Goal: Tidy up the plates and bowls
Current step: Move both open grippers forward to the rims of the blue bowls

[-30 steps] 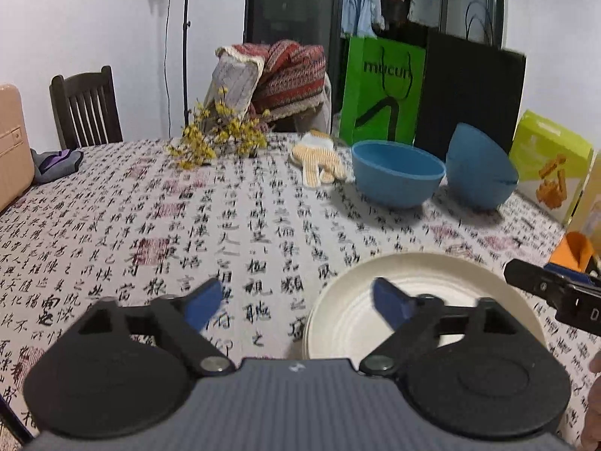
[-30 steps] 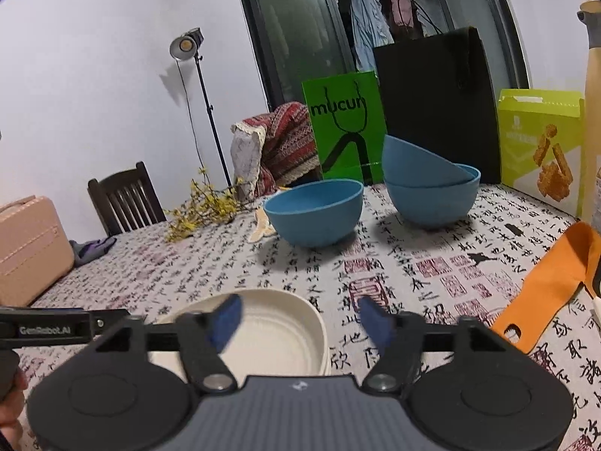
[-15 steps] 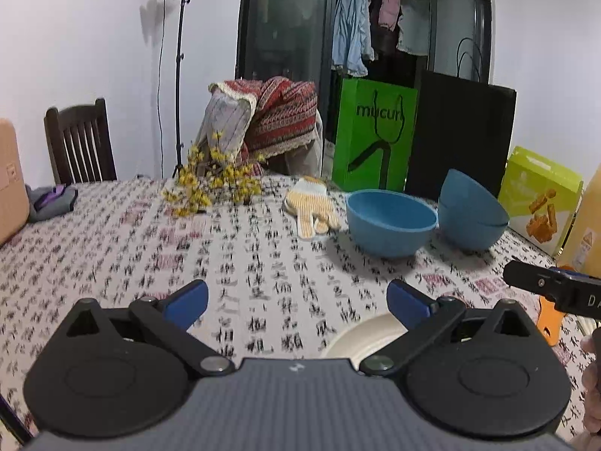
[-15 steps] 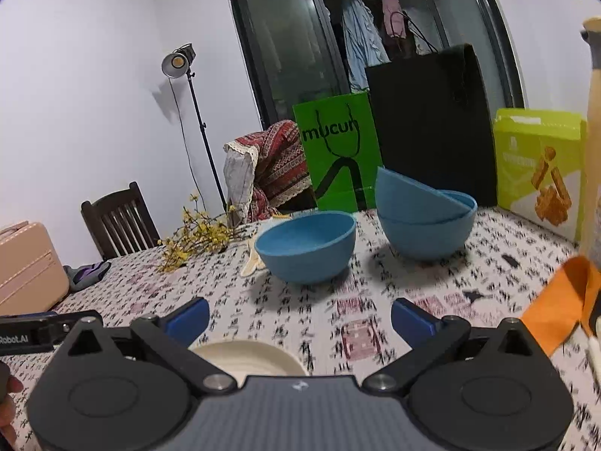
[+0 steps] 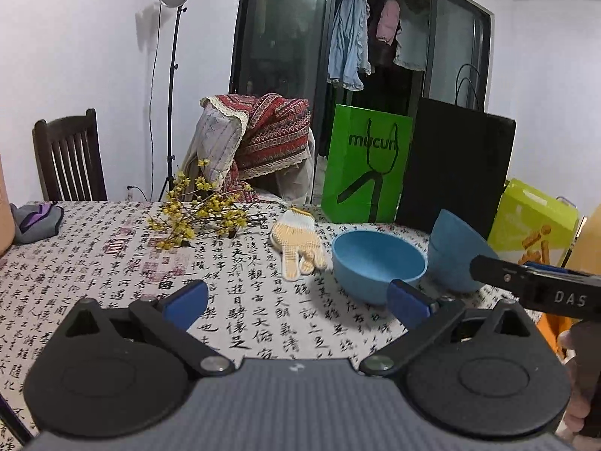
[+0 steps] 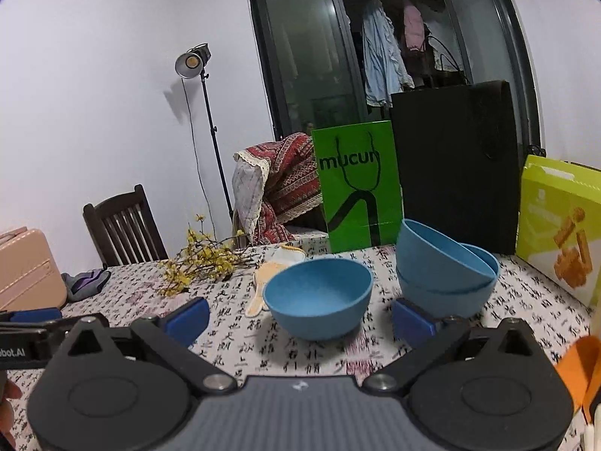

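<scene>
A: Take the single blue bowl (image 6: 318, 302) as the landmark. What holds what?

B: It stands upright on the surface (image 6: 240, 342), a cloth printed all over with black Chinese characters and red seals, and it looks empty. To its left lie a knitted glove (image 5: 298, 240) and, further left, yellow flowering twigs (image 5: 199, 212). At the far left edge of the right wrist view sits a pink case (image 6: 26, 267); whether anything is in it I cannot tell.

A: And to the bowl's right?

B: Just beside it, a stack of two blue bowls (image 6: 447, 272): the lower one sits upright, the upper one rests inside it, tilted. Nothing else shows in them.

A: Any writing?

B: Behind the single bowl a green paper bag (image 6: 357, 188) reads "mucun". Right of that stands a plain black bag (image 6: 456, 165), then a yellow-green carton (image 6: 559, 225) with a picture of stacked wooden blocks; its small print is too fine to read. What is inside the bags is hidden.

A: The grippers?

B: The left gripper (image 5: 298, 304) has its jaws released, wide apart, only cloth between them. The right gripper (image 6: 300, 321) has just been opening; its jaws now stand spread with nothing clamped, the single bowl seen beyond the gap. In the left wrist view the right gripper's side shows "DAS"; in the right wrist view the left one's shows "bot.AI".
</scene>
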The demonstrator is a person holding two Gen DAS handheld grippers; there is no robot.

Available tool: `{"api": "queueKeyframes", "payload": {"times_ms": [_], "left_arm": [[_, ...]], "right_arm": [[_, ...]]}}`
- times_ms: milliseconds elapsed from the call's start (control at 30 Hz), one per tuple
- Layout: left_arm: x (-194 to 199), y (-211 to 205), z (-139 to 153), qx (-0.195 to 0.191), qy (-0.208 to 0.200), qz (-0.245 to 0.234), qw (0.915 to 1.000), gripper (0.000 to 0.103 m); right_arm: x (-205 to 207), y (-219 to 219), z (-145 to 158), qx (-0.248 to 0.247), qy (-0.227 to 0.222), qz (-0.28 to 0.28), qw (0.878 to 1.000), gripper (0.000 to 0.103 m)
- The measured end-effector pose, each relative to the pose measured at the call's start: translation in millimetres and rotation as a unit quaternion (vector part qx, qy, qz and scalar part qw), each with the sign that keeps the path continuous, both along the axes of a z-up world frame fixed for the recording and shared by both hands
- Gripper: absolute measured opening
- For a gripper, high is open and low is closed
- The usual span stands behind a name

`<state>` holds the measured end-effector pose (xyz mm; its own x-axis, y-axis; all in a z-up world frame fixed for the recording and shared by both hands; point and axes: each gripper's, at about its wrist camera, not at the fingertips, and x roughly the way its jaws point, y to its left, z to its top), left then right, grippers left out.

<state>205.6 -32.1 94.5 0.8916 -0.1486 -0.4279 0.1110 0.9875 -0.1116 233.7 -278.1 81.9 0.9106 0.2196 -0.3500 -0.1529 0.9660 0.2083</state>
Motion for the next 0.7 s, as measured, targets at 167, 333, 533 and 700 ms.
{"api": "queueKeyframes", "payload": {"times_ms": [167,333,533,700], "left_arm": [[13.7,-1.3,9.2,-0.016,0.000,0.010,0.9998,0.103],[33.2,-6.9,19.4,-0.021,0.009,0.016,0.9996,0.103],[57.4,-25.1,37.6,-0.012,0.013,0.010,0.9998,0.103],[77.1,-55.2,49.8,0.010,0.006,-0.004,0.9999,0.103]], "right_arm": [[17.3,-1.6,10.7,0.007,-0.001,-0.006,1.000,0.103],[33.5,-13.1,18.3,0.019,-0.003,-0.018,1.000,0.103],[47.5,-45.7,27.4,0.034,-0.019,-0.048,0.998,0.103],[64.5,-79.5,34.7,0.056,-0.010,-0.075,0.996,0.103]]}}
